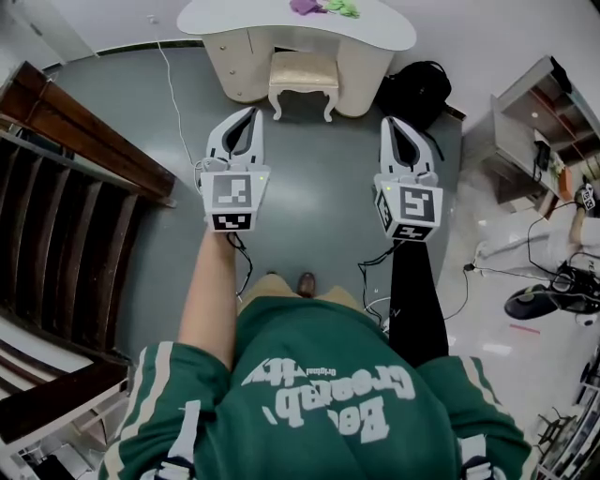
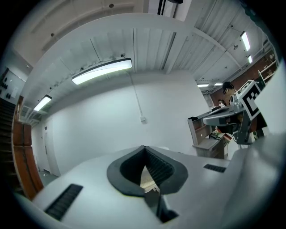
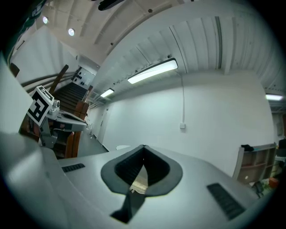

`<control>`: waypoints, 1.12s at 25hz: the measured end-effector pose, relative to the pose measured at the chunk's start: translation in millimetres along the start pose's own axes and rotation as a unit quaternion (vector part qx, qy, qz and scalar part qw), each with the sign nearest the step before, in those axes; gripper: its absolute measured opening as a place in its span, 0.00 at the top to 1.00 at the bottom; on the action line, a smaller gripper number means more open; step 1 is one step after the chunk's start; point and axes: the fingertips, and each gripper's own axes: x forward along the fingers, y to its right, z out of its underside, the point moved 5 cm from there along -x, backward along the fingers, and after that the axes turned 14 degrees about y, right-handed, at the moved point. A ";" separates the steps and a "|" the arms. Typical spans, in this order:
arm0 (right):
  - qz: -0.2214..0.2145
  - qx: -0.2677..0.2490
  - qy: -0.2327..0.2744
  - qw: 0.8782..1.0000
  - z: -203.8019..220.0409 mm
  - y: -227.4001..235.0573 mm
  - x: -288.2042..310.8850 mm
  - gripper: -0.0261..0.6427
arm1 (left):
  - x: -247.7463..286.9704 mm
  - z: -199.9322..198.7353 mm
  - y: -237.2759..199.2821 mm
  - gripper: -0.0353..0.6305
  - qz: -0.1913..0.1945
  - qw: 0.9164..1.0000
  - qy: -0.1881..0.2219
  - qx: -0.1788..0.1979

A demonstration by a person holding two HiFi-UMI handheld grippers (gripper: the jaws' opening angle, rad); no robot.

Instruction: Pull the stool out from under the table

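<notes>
A cream stool (image 1: pixel 302 80) with a beige cushion stands tucked between the legs of a white curved table (image 1: pixel 389 28) at the far side of the grey floor. I hold both grippers out in front of me, short of the stool and touching nothing. The left gripper (image 1: pixel 252 114) points at the stool's left front leg, its jaws shut and empty. The right gripper (image 1: pixel 390 124) hangs to the right of the stool, jaws also shut and empty. In the left gripper view the gripper (image 2: pixel 144 148) shows closed black pads, and the gripper (image 3: pixel 143 147) in the right gripper view shows the same.
A dark wooden staircase rail (image 1: pixel 75 141) runs along the left. A black backpack (image 1: pixel 420 89) leans by the table's right end. A shelf unit (image 1: pixel 530 131), cables and a black floor device (image 1: pixel 548 298) fill the right. Purple and green items (image 1: pixel 323 7) lie on the tabletop.
</notes>
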 end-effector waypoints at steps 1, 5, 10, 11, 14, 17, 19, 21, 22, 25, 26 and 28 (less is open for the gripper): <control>0.001 0.002 0.000 1.000 0.7 1.0 0.1 0.95 | 0.4 -0.4 0.2 0.93 0.000 1.000 0.000 0.000; 0.000 0.004 -0.001 1.000 3.3 3.4 6.5 0.95 | 6.8 0.3 -4.2 0.93 -0.005 1.000 0.001 -0.006; 0.003 0.002 -0.007 1.000 10.8 3.8 19.6 0.95 | 16.1 3.3 -16.2 0.92 -0.008 1.000 0.005 0.002; 0.003 0.001 -0.007 1.000 12.9 4.2 24.0 0.95 | 19.1 5.3 -19.9 0.93 -0.008 1.000 0.005 0.004; 0.003 -0.001 -0.007 1.000 19.2 5.0 43.0 0.95 | 33.9 14.9 -33.2 0.93 -0.010 1.000 0.005 0.003; 0.005 -0.004 -0.008 1.000 27.5 8.1 71.0 0.95 | 56.9 28.5 -47.8 0.93 -0.007 1.000 0.003 0.010; 0.009 -0.003 -0.009 1.000 33.7 12.1 93.2 0.95 | 76.0 38.2 -58.9 0.92 -0.003 1.000 0.003 0.013; 0.015 -0.002 -0.008 1.000 39.2 15.0 117.9 0.95 | 97.0 47.0 -72.2 0.93 -0.001 1.000 0.004 0.010; 0.017 -0.001 -0.008 1.000 41.4 15.8 130.7 0.95 | 107.8 50.7 -79.2 0.92 0.000 1.000 0.005 0.009; 0.024 0.000 -0.009 1.000 47.0 17.0 167.0 0.95 | 138.7 61.3 -100.3 0.92 0.004 1.000 0.007 0.009; 0.027 0.000 -0.010 1.000 48.9 17.4 178.4 0.95 | 148.7 64.8 -107.2 0.93 0.005 1.000 0.008 0.008; 0.031 -0.002 -0.012 0.999 52.9 17.8 199.1 0.95 | 167.3 71.7 -120.0 0.92 0.008 1.000 0.012 0.010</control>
